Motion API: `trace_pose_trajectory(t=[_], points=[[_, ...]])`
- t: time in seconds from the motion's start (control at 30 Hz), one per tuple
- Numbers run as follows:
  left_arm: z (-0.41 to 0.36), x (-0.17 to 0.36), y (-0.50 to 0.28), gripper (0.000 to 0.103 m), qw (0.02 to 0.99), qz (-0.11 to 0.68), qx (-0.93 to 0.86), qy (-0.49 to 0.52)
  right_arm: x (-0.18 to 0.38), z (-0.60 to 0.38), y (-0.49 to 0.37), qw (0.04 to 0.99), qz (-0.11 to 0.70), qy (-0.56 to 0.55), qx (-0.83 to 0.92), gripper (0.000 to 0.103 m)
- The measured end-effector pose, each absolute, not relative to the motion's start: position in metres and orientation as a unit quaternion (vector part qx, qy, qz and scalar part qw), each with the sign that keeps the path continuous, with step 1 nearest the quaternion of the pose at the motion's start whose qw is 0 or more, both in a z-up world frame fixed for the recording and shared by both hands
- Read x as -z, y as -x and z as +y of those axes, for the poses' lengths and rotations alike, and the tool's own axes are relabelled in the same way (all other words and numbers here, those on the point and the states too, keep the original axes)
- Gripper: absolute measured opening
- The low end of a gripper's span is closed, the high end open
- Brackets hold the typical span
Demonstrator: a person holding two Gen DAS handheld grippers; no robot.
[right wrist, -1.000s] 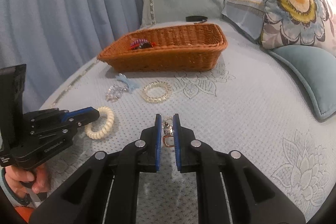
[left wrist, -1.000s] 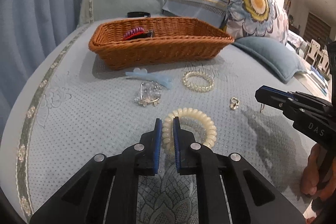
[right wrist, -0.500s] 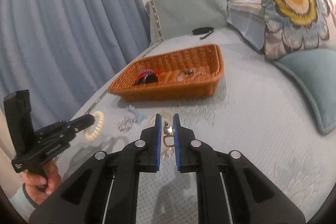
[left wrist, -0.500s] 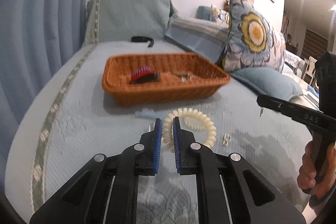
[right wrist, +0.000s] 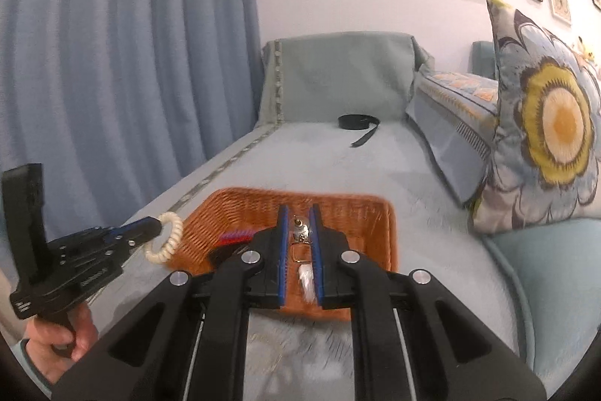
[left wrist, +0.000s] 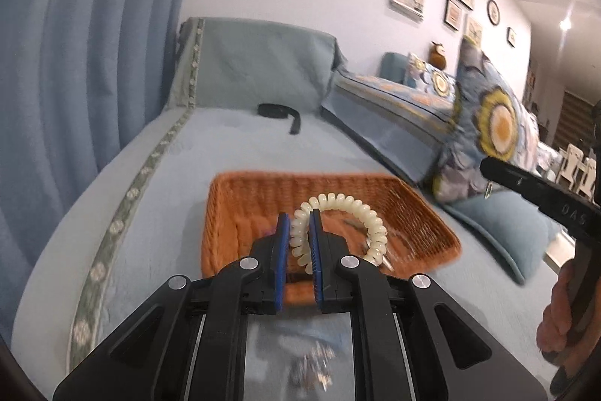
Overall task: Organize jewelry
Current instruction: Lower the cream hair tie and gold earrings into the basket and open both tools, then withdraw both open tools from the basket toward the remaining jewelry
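Left-wrist view: left tool (left wrist: 299, 226) clenches coil bracelet (left wrist: 360, 213); right tool (right wrist: 299, 226) grips seemingly an earring (right wrist: 299, 232) above basket (right wrist: 383, 232).

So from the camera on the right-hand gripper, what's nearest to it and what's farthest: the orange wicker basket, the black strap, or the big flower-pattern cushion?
1. Orange wicker basket: nearest, just beyond the right gripper.
2. Big flower-pattern cushion: farther back, on the right.
3. Black strap: farthest, lying by the sofa's far end.

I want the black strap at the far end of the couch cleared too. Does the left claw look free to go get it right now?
Probably not yet: the left claw is shut on the cream coil bracelet. The seat towards the black strap looks unobstructed beyond the wicker basket.
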State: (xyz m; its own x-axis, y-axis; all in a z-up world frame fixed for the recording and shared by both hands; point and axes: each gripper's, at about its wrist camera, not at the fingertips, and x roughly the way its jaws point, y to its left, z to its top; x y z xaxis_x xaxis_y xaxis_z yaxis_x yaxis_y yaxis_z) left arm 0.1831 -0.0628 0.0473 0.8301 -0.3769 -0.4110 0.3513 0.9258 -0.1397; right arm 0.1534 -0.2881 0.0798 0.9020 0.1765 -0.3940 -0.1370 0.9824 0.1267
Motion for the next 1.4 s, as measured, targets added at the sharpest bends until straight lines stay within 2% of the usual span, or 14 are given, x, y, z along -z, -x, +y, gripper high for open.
trace_pose_trajectory(t=[0.37,0.8,0.83,0.87,0.9,0.93,1.0,1.13,1.4], points=[[-0.076,-0.021,-0.231,0.009,0.955,0.244,0.169,0.013,-0.017,-0.287,-0.242,0.941,0.324,-0.061,-0.078,0.009],[-0.075,-0.007,-0.240,0.010,0.951,0.261,0.163,0.012,0.008,-0.293,-0.253,0.926,0.357,-0.095,-0.073,0.009],[-0.073,-0.007,-0.238,0.013,0.951,0.260,0.169,0.021,0.009,-0.293,-0.252,0.926,0.357,-0.099,-0.074,0.009],[-0.070,-0.008,-0.237,0.023,0.950,0.258,0.175,0.032,0.010,-0.295,-0.252,0.923,0.360,-0.108,-0.079,0.009],[-0.067,-0.010,-0.237,0.038,0.950,0.256,0.175,0.038,0.011,-0.297,-0.252,0.921,0.362,-0.117,-0.081,0.010],[-0.065,-0.012,-0.234,0.045,0.953,0.246,0.173,0.042,0.010,-0.299,-0.251,0.921,0.362,-0.122,-0.083,0.010],[-0.061,-0.017,-0.229,0.045,0.956,0.234,0.173,0.044,0.010,-0.301,-0.249,0.921,0.358,-0.127,-0.086,0.012],[-0.053,-0.026,-0.216,0.045,0.957,0.215,0.182,0.062,0.004,-0.301,-0.239,0.926,0.348,-0.123,-0.084,0.022],[-0.036,-0.045,-0.173,0.045,0.964,0.188,0.178,0.067,-0.009,-0.299,-0.182,0.944,0.307,-0.108,-0.059,0.030]])
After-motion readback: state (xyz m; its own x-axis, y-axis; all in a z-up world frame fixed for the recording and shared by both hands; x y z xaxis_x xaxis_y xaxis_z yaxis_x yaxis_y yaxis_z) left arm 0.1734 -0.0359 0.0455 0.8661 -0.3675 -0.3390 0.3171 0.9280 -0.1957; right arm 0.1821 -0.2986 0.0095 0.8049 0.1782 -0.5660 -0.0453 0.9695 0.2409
